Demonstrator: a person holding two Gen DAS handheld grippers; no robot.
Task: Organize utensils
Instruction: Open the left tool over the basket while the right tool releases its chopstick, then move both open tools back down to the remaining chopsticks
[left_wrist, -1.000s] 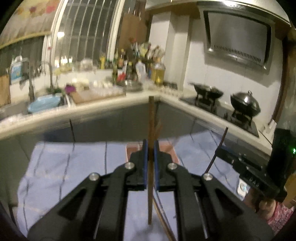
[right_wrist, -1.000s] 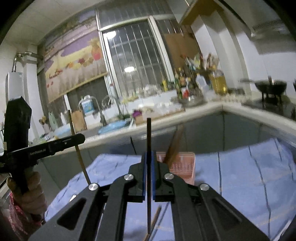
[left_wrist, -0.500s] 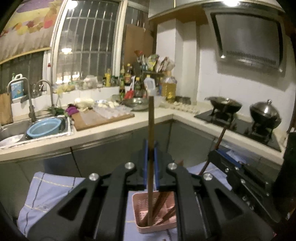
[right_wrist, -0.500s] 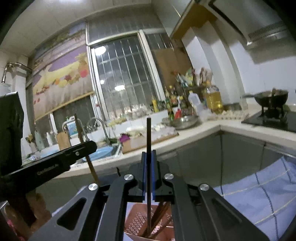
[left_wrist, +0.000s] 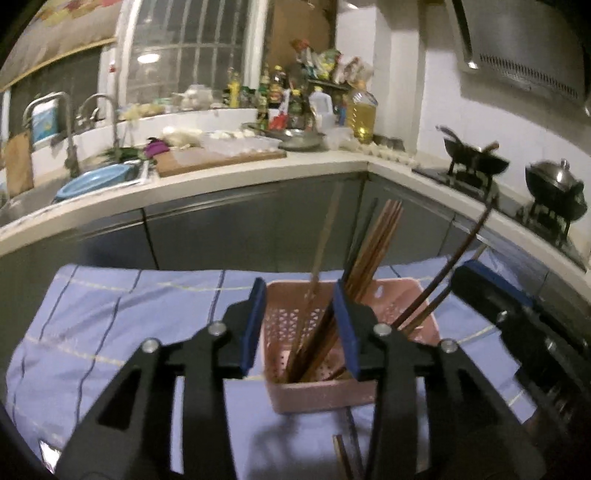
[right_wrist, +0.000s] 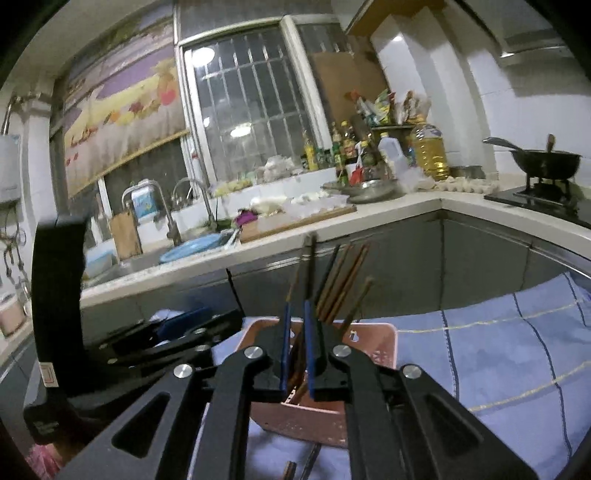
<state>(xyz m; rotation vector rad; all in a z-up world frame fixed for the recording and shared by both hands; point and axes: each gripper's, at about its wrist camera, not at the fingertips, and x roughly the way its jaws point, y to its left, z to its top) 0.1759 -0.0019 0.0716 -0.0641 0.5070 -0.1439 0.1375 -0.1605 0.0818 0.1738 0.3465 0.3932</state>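
Both chopsticks released since half a second ago. Left tool (left_wrist: 299, 325) spread wide, right tool (right_wrist: 297, 345) parted narrowly, nothing held. Chopsticks (left_wrist: 373, 243) now left leaning in pink basket (left_wrist: 417, 295) directly ahead; strays (left_wrist: 343, 458) remain on cloth-covered surface (left_wrist: 110, 332) beneath.

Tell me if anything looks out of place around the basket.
A few chopsticks lie loose on the blue cloth in front of the pink basket, while the rest stand inside it.

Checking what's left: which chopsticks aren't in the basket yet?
The chopsticks lying flat on the blue cloth, just before the pink basket; the rest stand inside it.
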